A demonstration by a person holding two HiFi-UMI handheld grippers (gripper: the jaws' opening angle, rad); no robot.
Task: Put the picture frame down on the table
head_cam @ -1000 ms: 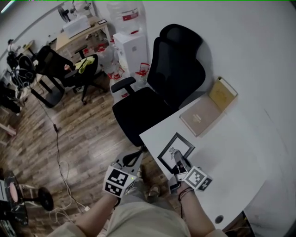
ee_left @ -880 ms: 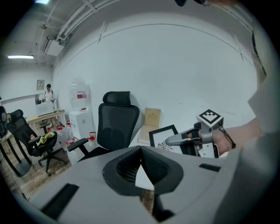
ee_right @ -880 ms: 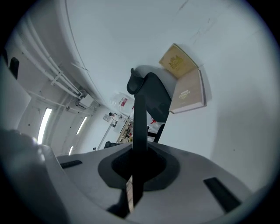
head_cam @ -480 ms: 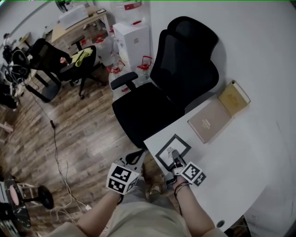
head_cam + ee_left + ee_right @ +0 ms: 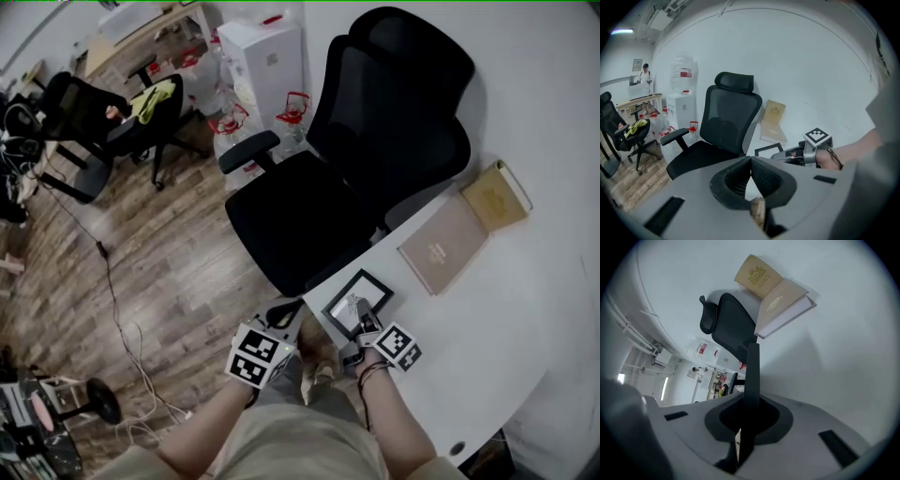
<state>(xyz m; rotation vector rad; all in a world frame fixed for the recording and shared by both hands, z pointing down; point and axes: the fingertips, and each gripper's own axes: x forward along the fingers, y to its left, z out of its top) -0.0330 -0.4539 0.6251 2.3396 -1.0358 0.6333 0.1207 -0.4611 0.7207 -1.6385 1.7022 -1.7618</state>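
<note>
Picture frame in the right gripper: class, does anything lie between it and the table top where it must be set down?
Nothing visible does. The right gripper is shut on the picture frame over a bare corner of the table. The two books lie farther along the table, clear of that spot.

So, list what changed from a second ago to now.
The right gripper, shut on the picture frame, has lowered it toward the near corner of the table; whether it touches yet is unclear. The left gripper, shut and empty, has drawn nearer the table edge. Unchanged: the grip on the frame, the two books and the office chair.
</note>
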